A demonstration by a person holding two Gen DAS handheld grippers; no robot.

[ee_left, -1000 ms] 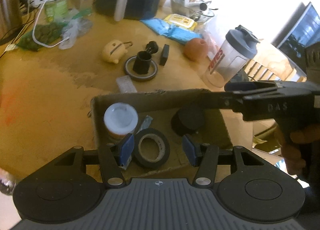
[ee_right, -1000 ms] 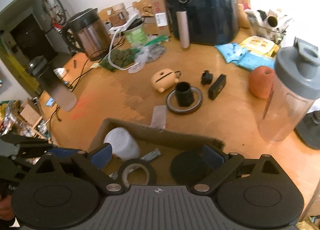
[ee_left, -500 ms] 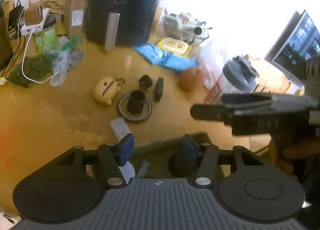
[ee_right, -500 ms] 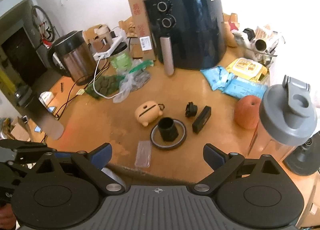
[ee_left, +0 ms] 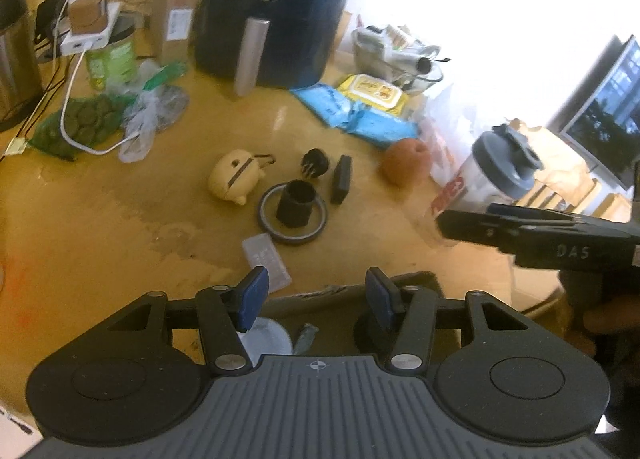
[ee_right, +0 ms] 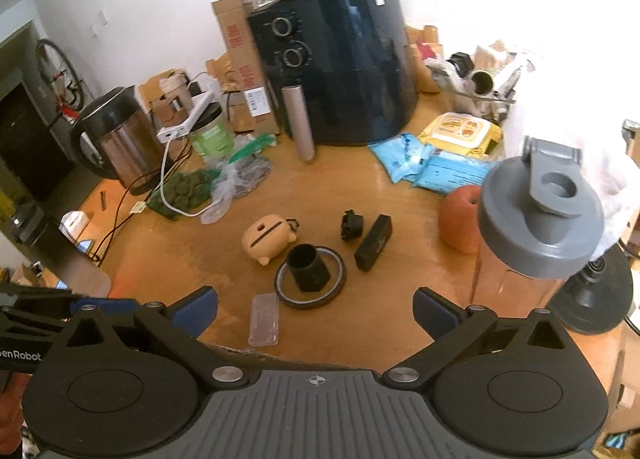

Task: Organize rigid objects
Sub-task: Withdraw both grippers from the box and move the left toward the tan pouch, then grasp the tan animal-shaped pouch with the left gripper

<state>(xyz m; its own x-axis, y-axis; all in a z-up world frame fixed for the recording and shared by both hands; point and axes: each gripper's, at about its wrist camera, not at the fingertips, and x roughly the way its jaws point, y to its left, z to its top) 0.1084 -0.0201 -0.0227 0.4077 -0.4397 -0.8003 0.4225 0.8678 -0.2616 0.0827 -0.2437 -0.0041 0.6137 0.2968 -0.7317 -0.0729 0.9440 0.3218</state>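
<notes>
**Cluttered wooden table: loose items and one cardboard box**

Wooden table (ee_right: 400, 219), crowded along its far edge.

- Air fryer (ee_right: 340, 59), black, two dials; carton beside it with red lettering, unreadable.
- Shaker bottle (ee_left: 480, 183), grey lid, red lettering on the side, not fully legible.
- Right gripper (ee_right: 316, 311): jaws have just been opening, spread wide, nothing between them. Its side, seen from the left camera, reads "DAS".
- Left gripper (ee_left: 316, 295): about half open, empty. Side marking "venRobot", start cut off.
- Cardboard box (ee_left: 400, 283), under the left gripper: holds a white-lidded jar (ee_left: 264, 335) and a black round item, partly hidden.
- Loose, mid-table: tape ring (ee_right: 310, 283) around a black cup (ee_right: 308, 267); yellow case (ee_right: 268, 239); black block (ee_right: 374, 243); clear packet (ee_right: 264, 319).
</notes>
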